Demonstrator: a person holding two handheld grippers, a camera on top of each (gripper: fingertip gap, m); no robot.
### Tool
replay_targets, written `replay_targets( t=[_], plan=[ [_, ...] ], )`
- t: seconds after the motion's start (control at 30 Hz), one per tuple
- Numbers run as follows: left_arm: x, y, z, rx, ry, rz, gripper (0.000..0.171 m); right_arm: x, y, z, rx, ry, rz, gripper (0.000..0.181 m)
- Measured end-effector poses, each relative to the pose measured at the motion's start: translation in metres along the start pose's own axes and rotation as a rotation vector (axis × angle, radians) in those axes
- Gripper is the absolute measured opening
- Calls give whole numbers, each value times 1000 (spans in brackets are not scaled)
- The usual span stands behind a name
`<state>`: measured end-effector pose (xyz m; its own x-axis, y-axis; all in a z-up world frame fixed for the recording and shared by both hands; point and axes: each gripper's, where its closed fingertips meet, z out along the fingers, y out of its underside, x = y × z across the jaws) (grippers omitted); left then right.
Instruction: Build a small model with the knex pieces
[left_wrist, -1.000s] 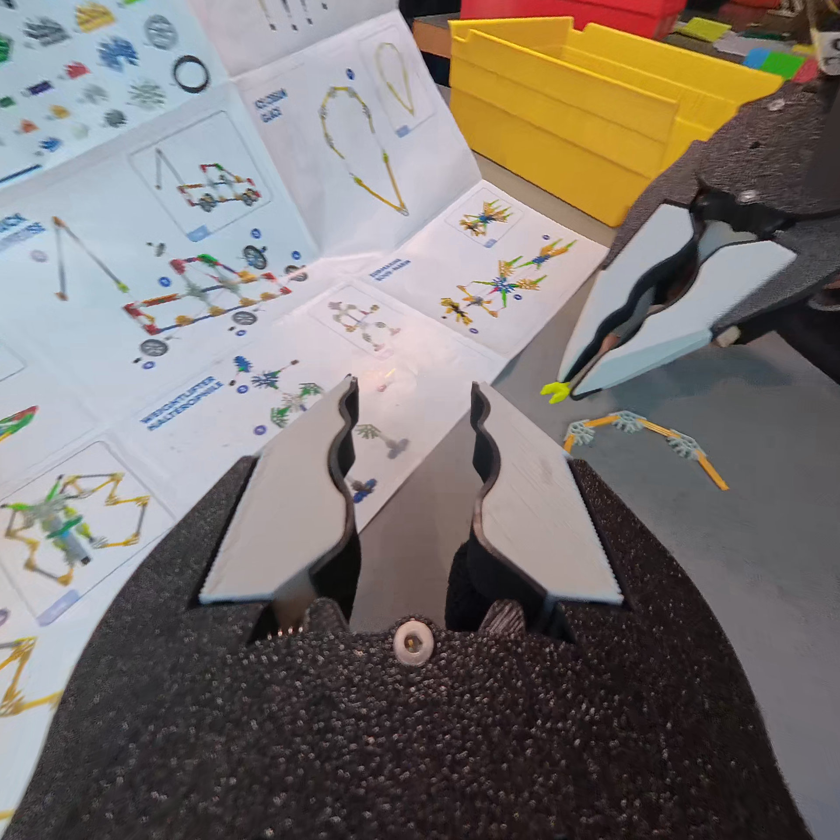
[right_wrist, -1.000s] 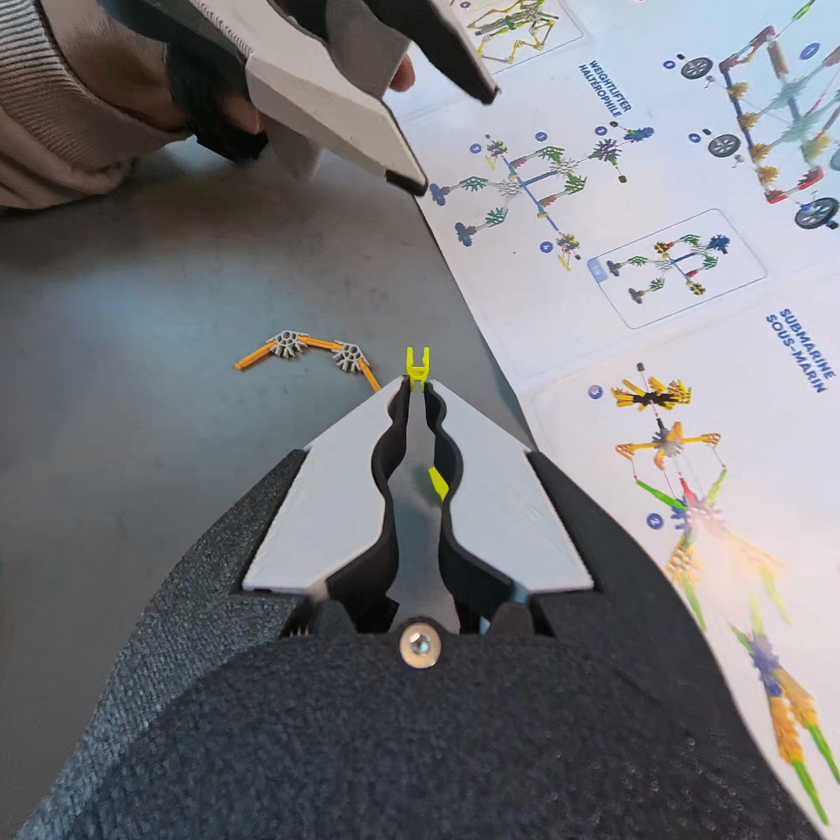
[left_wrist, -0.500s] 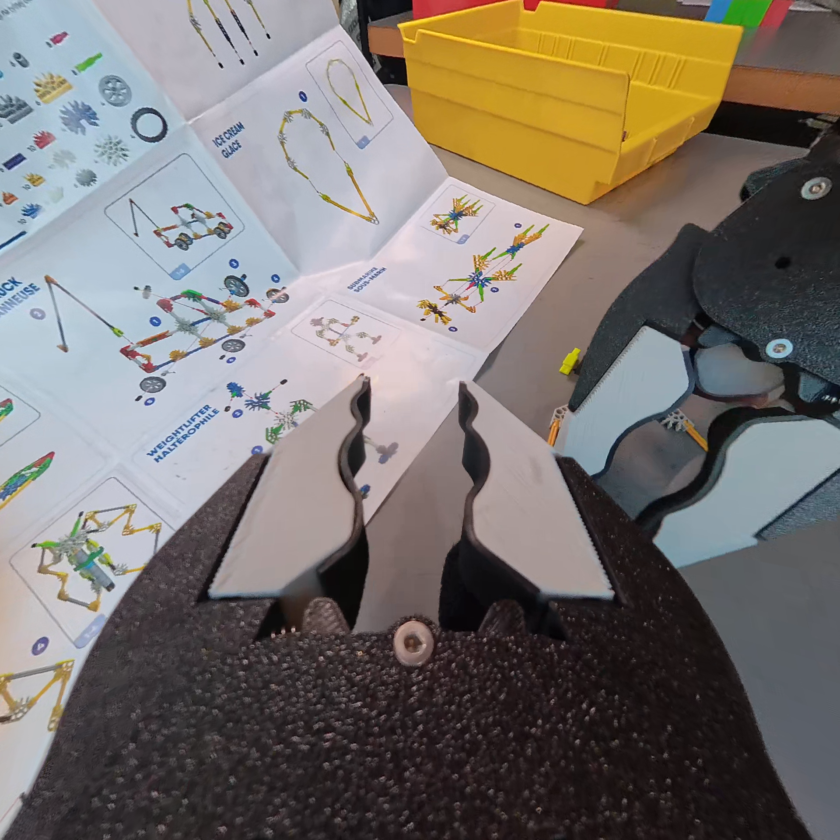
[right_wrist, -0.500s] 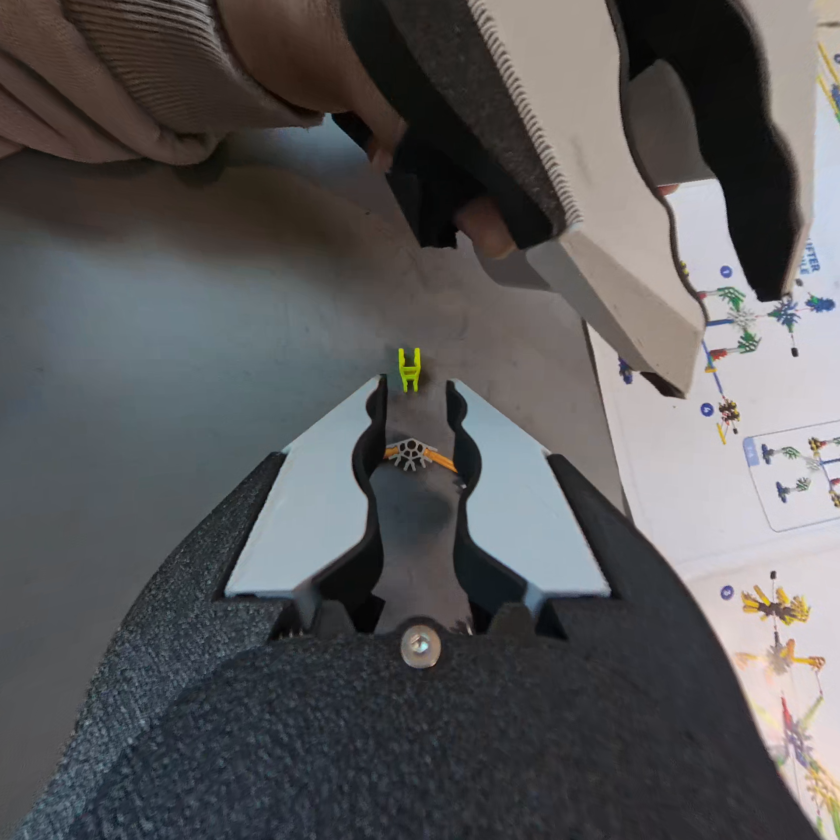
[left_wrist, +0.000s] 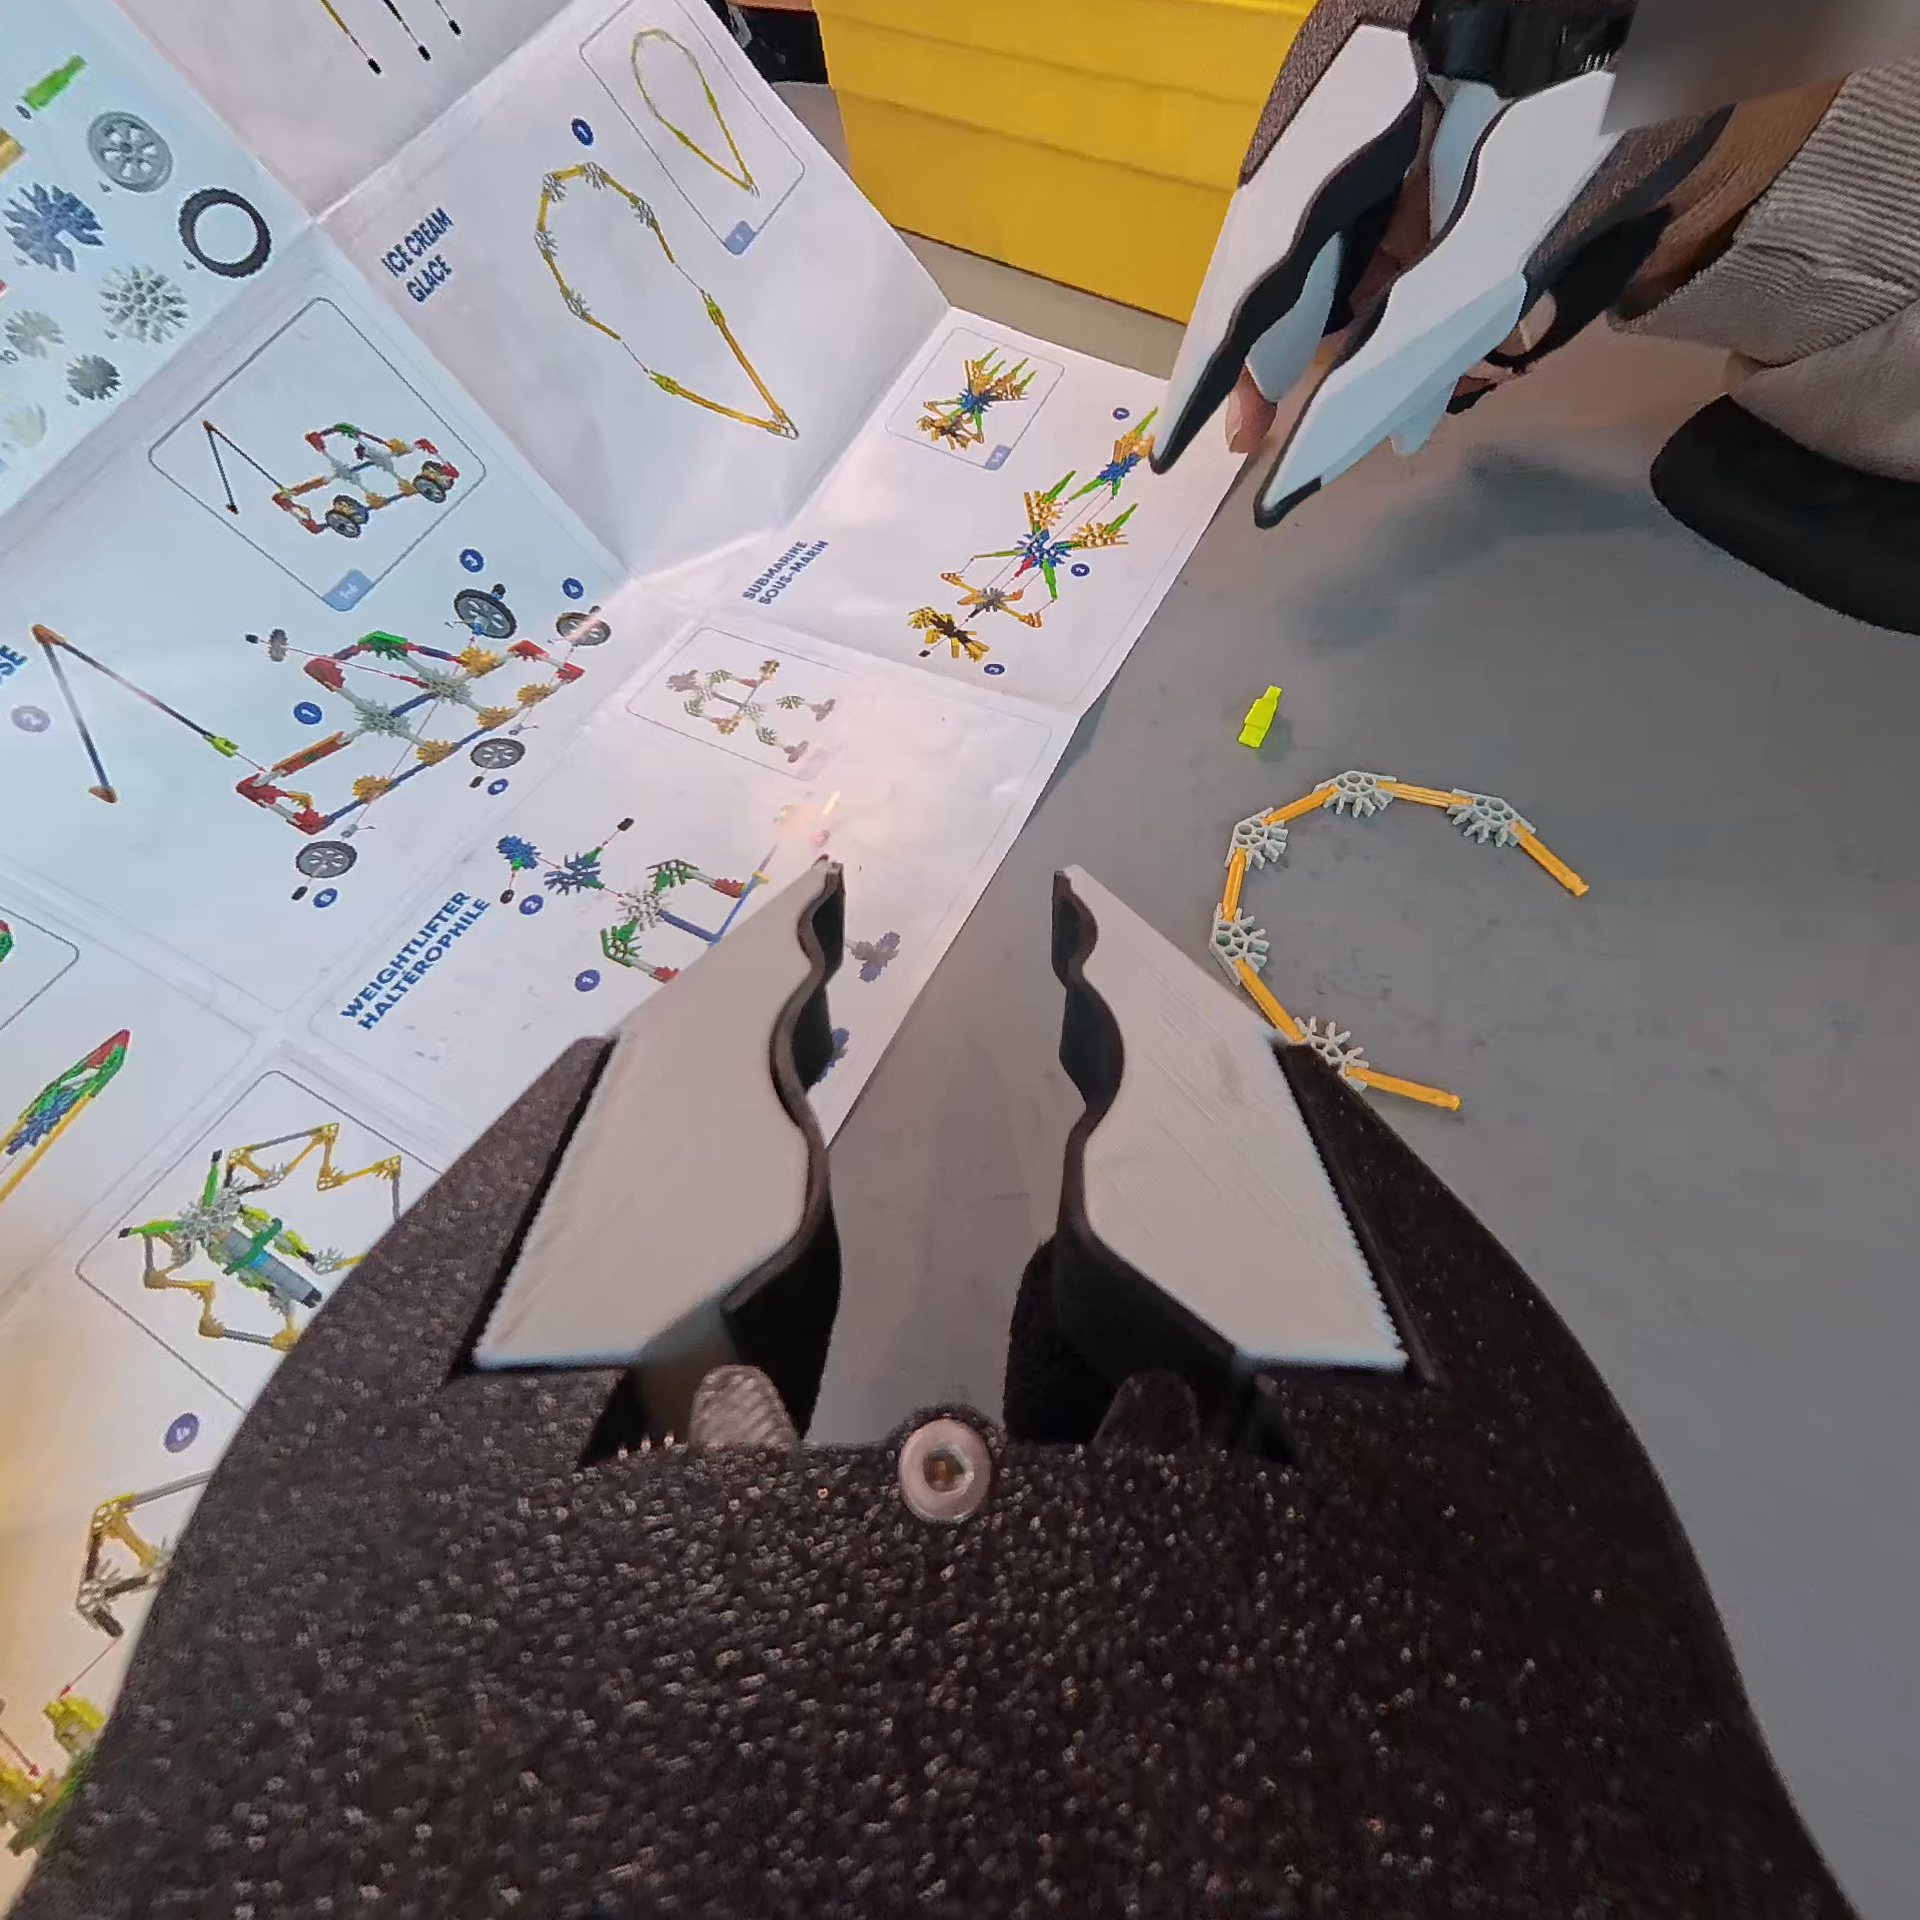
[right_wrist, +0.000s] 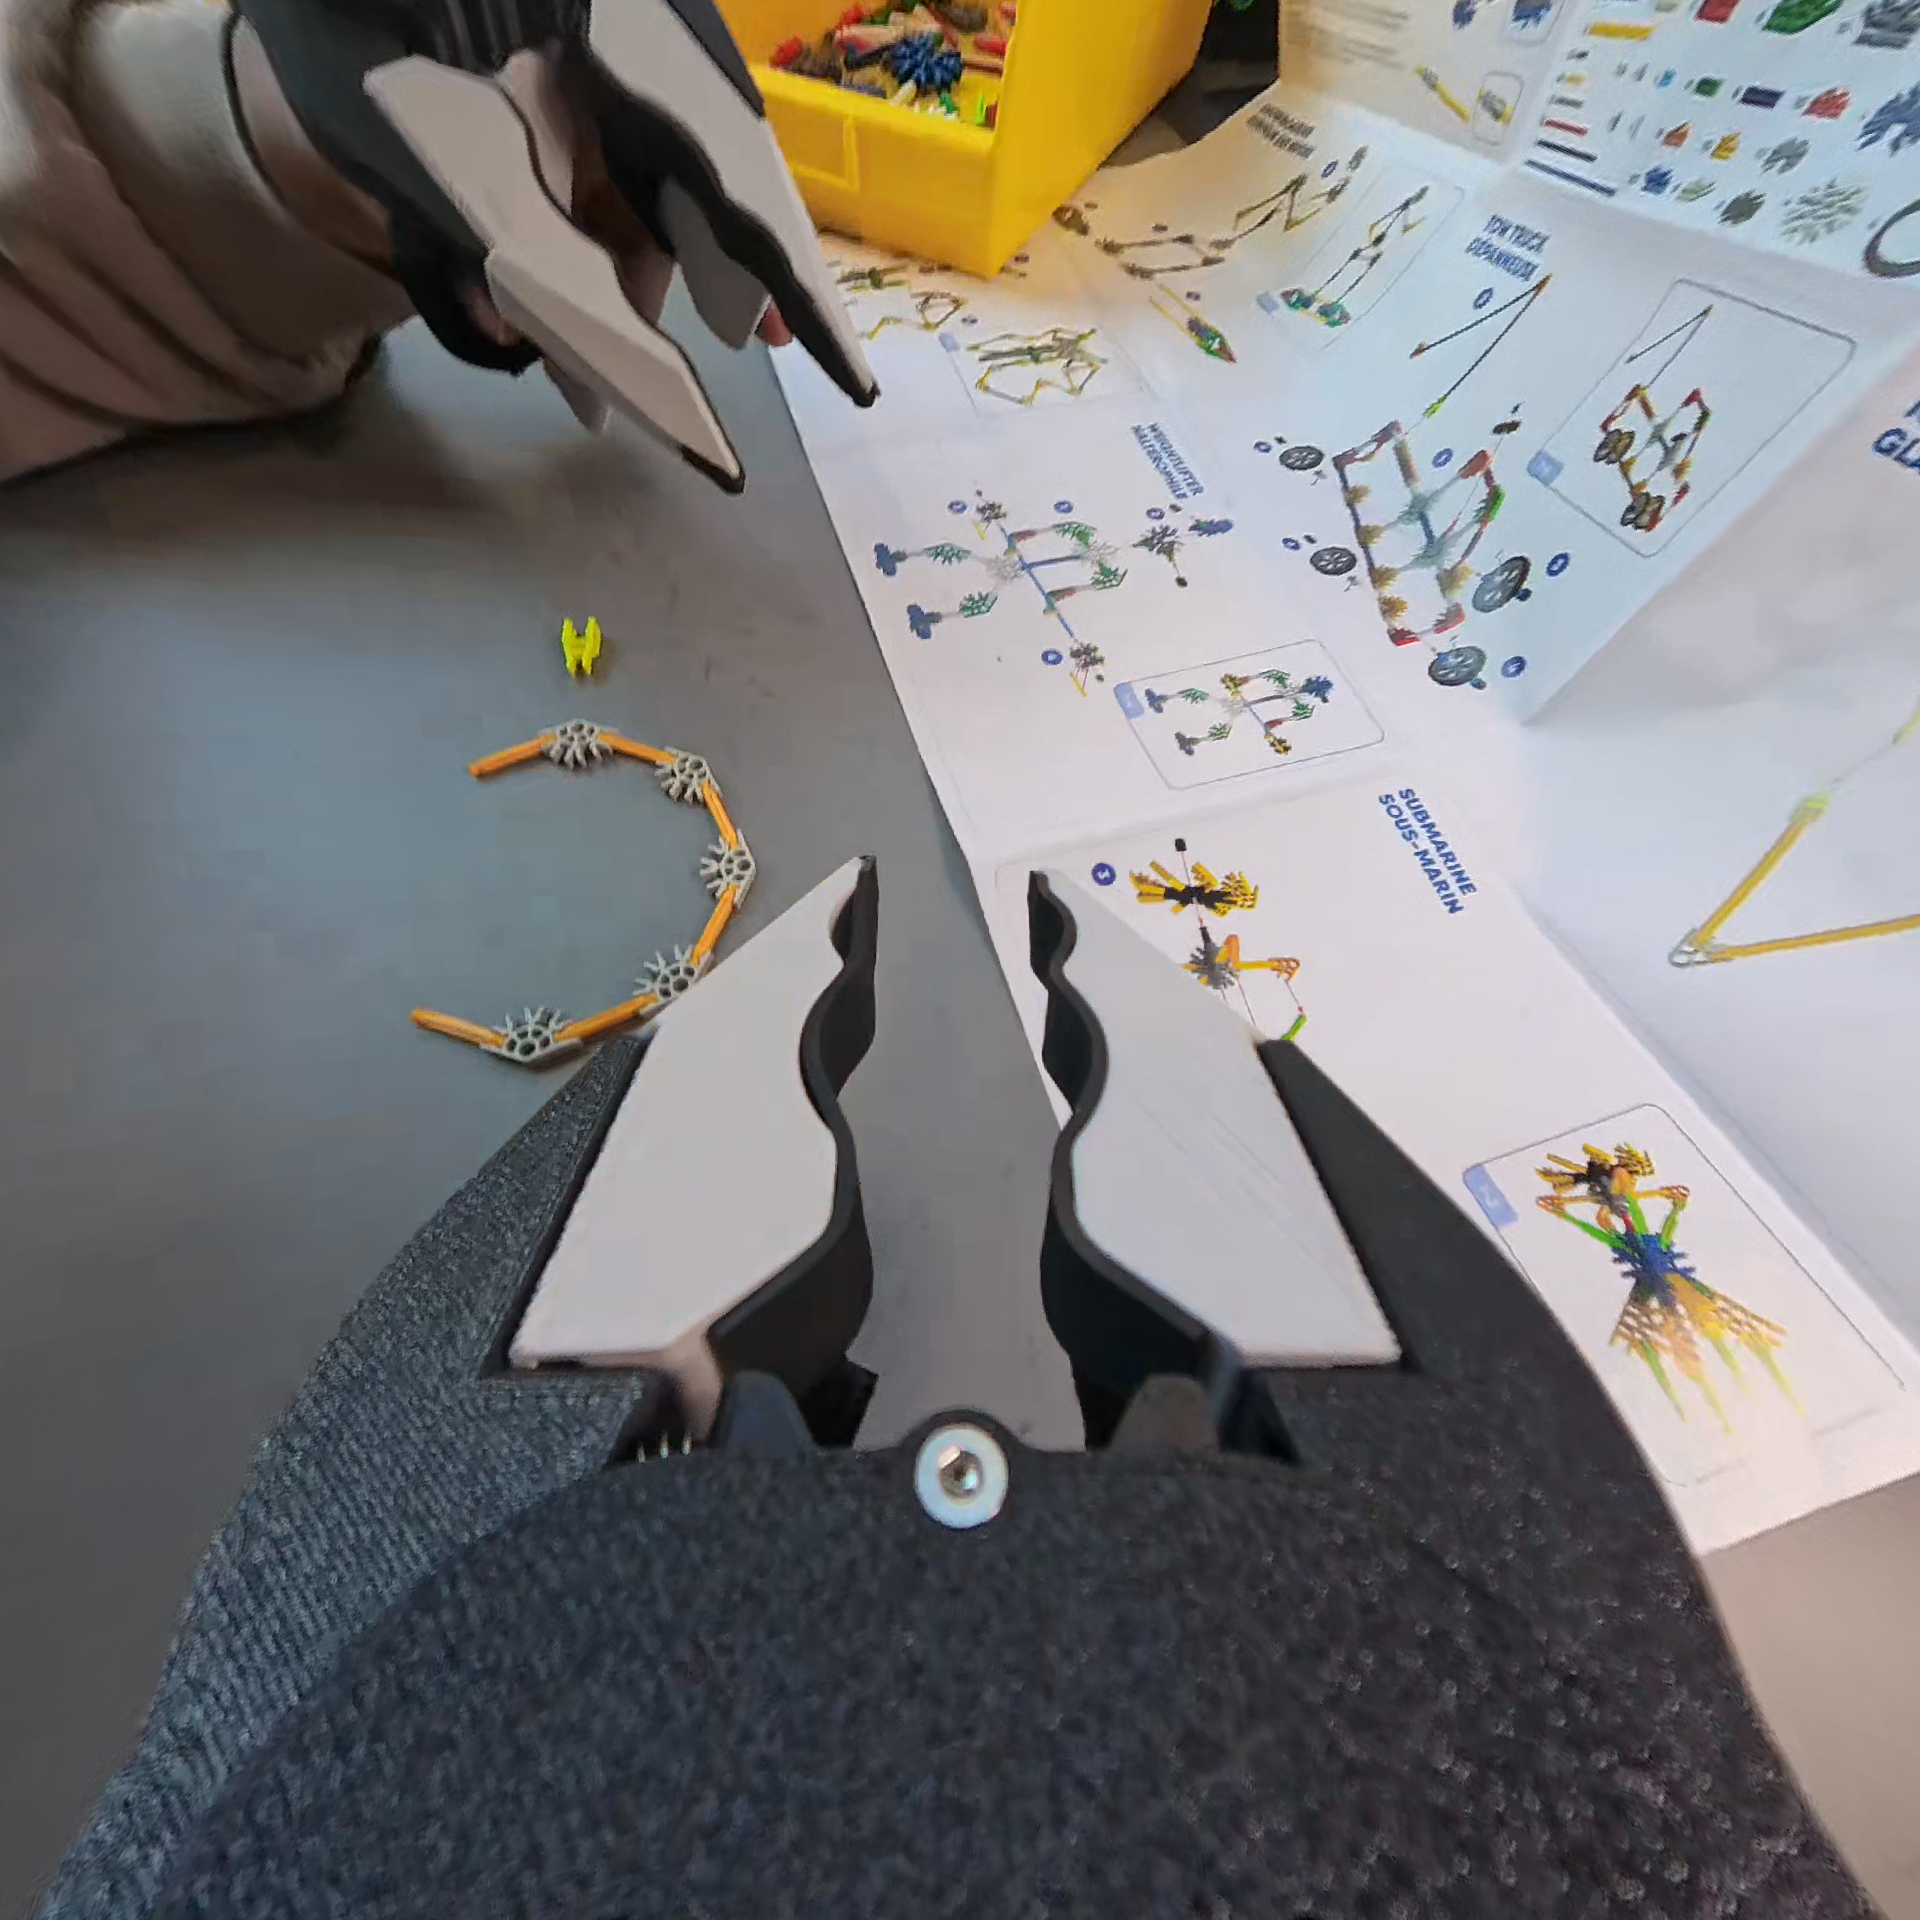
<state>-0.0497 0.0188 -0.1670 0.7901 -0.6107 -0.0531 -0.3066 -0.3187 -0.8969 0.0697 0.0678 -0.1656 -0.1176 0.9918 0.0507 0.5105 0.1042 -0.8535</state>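
Note:
A curved chain of orange rods and grey snowflake connectors (left_wrist: 1340, 894) lies flat on the grey table; it also shows in the right wrist view (right_wrist: 665, 883). A small yellow-green connector (left_wrist: 1260, 717) lies loose just beyond it, seen too in the right wrist view (right_wrist: 580, 646). My left gripper (left_wrist: 945, 883) is open and empty, over the edge of the instruction sheet (left_wrist: 520, 520), left of the chain. My right gripper (right_wrist: 951, 878) is open and empty, right of the chain. It shows raised at the top right in the left wrist view (left_wrist: 1216, 478).
A large folded instruction sheet (right_wrist: 1351, 623) covers the table beside the chain. A yellow bin (right_wrist: 935, 156) with several loose parts stands at the back; it also shows in the left wrist view (left_wrist: 1039, 156). A person's sleeve (left_wrist: 1818, 260) is behind the right gripper. The small yellow-green connector (left_wrist: 1260, 717) is about 6 centimeters from my right fingertips.
My right gripper let go of the yellow-green connector onto the table, opened, and drew back and up from the chain. The left gripper stayed open and shifted slightly.

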Motion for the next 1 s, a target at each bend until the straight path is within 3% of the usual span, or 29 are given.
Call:
replay_targets(
  t=[0.17,0.37,0.73,0.83,1.0],
  plan=[
    [-8,2,2,43,-35,-26,35,-19,28,10,-124,-72,-137,28],
    [-9,-8,1,123,-18,-77,33,-25,50,20,-218,-103,-158,27],
    [-22,-7,-1,153,-67,-173,34,-34,47,28,-242,-83,-209,3],
    [-25,-8,-3,163,-73,-190,35,-35,42,31,-235,-77,-169,4],
    [-27,-8,-4,164,-82,-197,40,-11,17,24,-74,9,-71,26]
  ],
)
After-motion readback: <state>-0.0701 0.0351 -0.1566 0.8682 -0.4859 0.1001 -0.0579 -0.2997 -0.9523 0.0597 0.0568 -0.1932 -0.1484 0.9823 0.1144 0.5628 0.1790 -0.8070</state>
